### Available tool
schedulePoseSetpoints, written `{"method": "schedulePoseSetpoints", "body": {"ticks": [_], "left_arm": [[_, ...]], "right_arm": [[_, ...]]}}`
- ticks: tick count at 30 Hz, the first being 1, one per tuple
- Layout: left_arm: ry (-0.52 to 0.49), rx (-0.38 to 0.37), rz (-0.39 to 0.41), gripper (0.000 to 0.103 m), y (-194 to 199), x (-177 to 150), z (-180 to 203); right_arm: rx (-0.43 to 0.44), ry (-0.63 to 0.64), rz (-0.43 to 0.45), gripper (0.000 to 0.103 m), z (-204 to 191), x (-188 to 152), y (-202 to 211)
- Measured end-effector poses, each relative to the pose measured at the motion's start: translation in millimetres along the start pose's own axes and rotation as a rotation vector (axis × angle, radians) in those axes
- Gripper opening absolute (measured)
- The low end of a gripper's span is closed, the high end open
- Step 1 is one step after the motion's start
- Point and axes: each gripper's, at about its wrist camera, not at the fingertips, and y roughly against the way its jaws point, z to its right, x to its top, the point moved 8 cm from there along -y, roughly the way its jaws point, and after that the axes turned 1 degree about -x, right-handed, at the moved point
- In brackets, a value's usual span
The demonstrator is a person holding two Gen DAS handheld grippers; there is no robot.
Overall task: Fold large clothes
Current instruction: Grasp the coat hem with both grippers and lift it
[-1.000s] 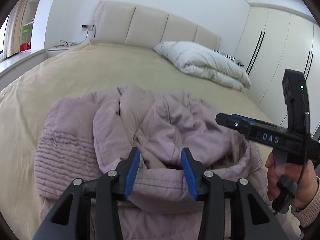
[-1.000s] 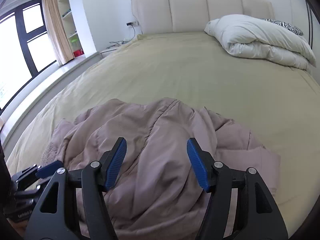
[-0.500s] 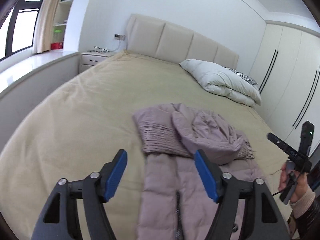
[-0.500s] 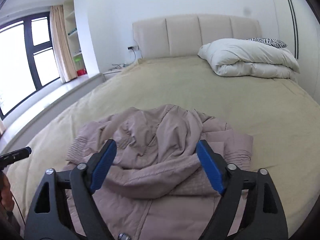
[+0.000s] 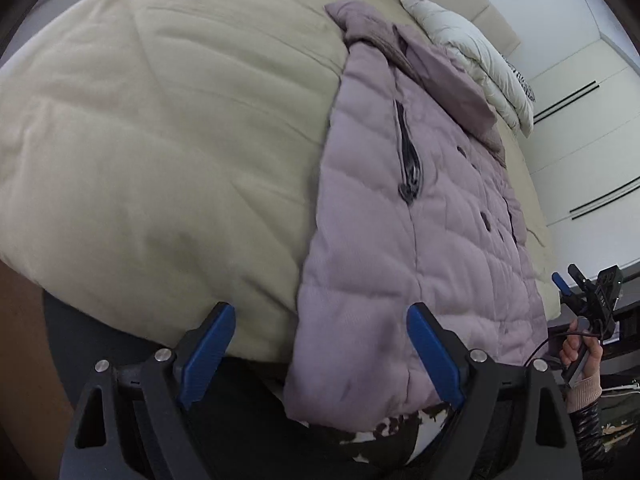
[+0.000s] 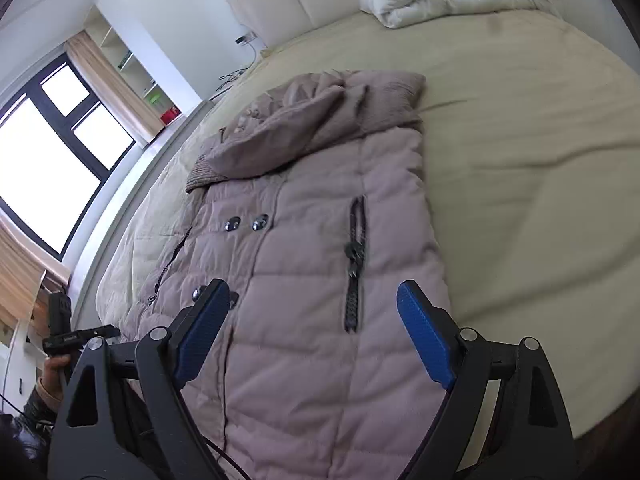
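The wide bed [image 6: 520,160] with its beige cover carries the long mauve quilted down coat [image 6: 320,280], which lies lengthwise with its front up, hood and sleeves bunched toward the padded headboard, and its hem hanging past the near edge of the mattress. That overhang looks like the main risk: slippery padded fabric on a smooth cover could slide off toward the floor if the hem is tugged downward, not lifted onto the bed. The coat's bulk is the next worry; a thick hem may spring out of a shallow pinch, so a fold carried over could collapse or land crooked. The left gripper [image 5: 320,356] hovers over the hem corner with its blue-padded fingers [image 5: 206,350] spread wide and holding nothing; the right gripper [image 6: 312,332] is likewise splayed, empty, above the lower panel. Smaller still, the dark pocket zipper [image 6: 354,264] and metal snaps [image 6: 246,224] could snag a pad.
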Motion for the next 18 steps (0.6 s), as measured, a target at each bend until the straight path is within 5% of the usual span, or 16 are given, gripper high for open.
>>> {"method": "schedulePoseSetpoints", "body": {"ticks": [12,18], "left_arm": [[-0.018,-0.093,-0.115,0.065,-22,-14,23],[0.008,-0.120,-0.157,0.064,-26,-18,21]], "right_arm": [[0.011,-0.238,-0.221,0.084,89,-100,22],[0.076,-0.255,-0.308,0.061,81,-113,7]]}}
